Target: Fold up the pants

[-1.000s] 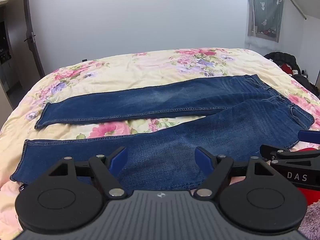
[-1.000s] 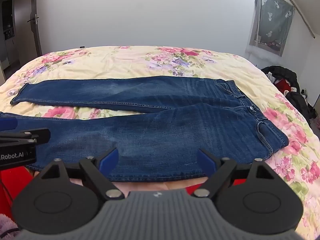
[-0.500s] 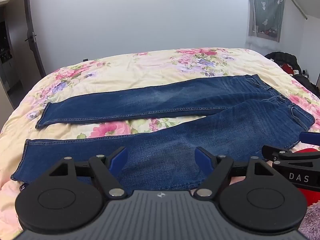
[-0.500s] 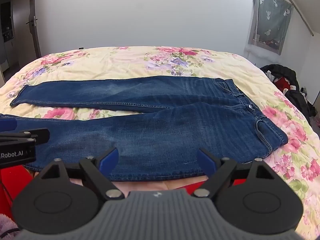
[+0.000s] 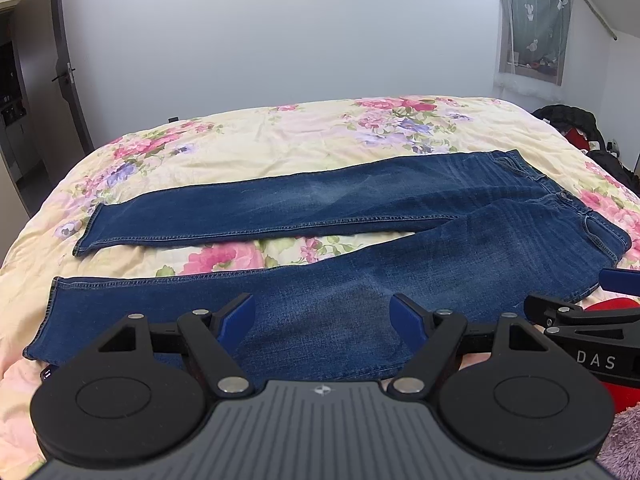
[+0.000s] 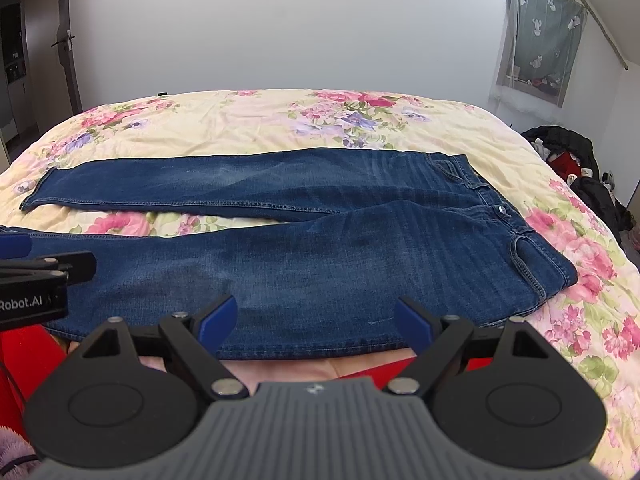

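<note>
Blue jeans [image 5: 360, 240] lie flat on the floral bed, waistband to the right, both legs stretched left and spread apart; they also show in the right wrist view [image 6: 340, 248]. My left gripper [image 5: 323, 318] is open and empty, hovering over the near leg's front edge. My right gripper [image 6: 316, 320] is open and empty, over the near edge of the thigh, left of the waistband [image 6: 520, 236]. Each gripper shows at the edge of the other's view, the right one [image 5: 580, 320] and the left one [image 6: 36, 276].
The floral bedspread [image 5: 304, 140] covers a wide bed against a white wall. Dark bags and clothes [image 6: 572, 160] sit on the floor at the right. A door [image 5: 68, 68] stands at the left. A curtained window [image 6: 536, 40] is at the upper right.
Both views have shifted very slightly; the jeans lie unmoved and both grippers stay open.
</note>
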### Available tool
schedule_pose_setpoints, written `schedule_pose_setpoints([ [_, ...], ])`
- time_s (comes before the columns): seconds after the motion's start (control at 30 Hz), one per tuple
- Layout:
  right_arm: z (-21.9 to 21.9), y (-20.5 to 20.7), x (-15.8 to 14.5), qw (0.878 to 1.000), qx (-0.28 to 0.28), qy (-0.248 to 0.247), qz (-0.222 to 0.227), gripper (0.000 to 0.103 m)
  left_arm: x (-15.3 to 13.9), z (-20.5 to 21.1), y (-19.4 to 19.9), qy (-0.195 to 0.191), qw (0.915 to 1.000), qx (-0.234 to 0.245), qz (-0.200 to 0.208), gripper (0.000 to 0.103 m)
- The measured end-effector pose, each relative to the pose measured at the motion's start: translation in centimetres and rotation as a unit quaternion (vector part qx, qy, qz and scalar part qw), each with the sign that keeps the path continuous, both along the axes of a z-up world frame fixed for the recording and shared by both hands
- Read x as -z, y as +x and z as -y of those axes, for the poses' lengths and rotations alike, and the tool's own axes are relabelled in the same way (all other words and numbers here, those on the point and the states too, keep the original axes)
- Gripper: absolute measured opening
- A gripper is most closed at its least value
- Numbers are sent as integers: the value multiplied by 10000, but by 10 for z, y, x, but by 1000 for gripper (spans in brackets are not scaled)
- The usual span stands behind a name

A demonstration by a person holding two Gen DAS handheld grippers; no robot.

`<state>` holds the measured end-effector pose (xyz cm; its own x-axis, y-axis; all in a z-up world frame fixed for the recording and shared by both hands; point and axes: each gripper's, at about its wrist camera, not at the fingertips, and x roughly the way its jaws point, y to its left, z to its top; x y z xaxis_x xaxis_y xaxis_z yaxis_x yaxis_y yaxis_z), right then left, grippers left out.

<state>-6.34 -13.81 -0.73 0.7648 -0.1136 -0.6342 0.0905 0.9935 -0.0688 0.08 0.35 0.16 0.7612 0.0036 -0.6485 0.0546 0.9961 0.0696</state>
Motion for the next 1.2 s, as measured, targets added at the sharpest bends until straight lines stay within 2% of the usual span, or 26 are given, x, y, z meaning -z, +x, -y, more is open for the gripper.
schedule_pose_setpoints([
  [1.2,3,-2,-1,10000,8,14,28,82,-1,-10,-4,-9,10000,-25,24,89],
])
